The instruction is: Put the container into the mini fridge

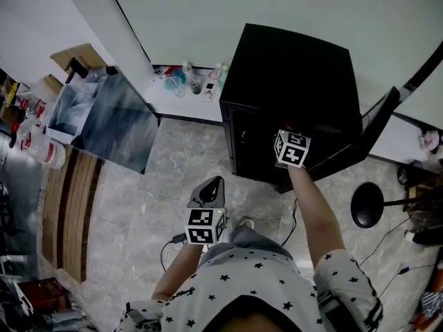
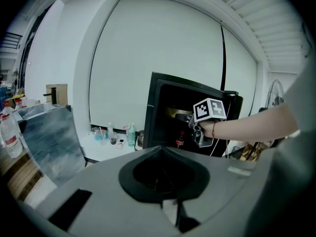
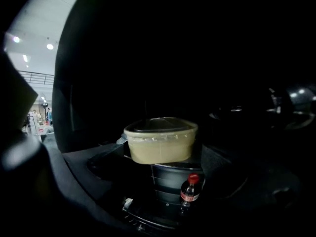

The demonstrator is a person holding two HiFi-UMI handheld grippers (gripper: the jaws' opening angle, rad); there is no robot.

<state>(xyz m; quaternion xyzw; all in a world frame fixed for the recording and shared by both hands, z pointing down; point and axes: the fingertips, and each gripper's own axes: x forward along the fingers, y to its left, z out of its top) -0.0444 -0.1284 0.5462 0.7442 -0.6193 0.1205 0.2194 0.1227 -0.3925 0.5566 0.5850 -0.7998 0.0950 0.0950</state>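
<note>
The black mini fridge [image 1: 291, 81] stands against the wall with its door [image 1: 377, 126] swung open to the right. My right gripper [image 1: 291, 159] reaches into the fridge's open front. In the right gripper view a beige lidded container [image 3: 160, 139] sits between its dark jaws, which are shut on it, over a grey pot [image 3: 173, 176]. A cola bottle [image 3: 189, 190] stands in front, lower down. My left gripper [image 1: 210, 189] hangs over the floor left of the fridge, shut and holding nothing. In its view I see the container [image 2: 179, 113] inside the fridge [image 2: 163, 90].
A low white ledge [image 1: 183, 99] with bottles and cups runs left of the fridge. A grey panel [image 1: 114, 120] leans at the left, by a wooden strip [image 1: 66, 213]. A fan base [image 1: 367, 205] and cables lie on the floor to the right.
</note>
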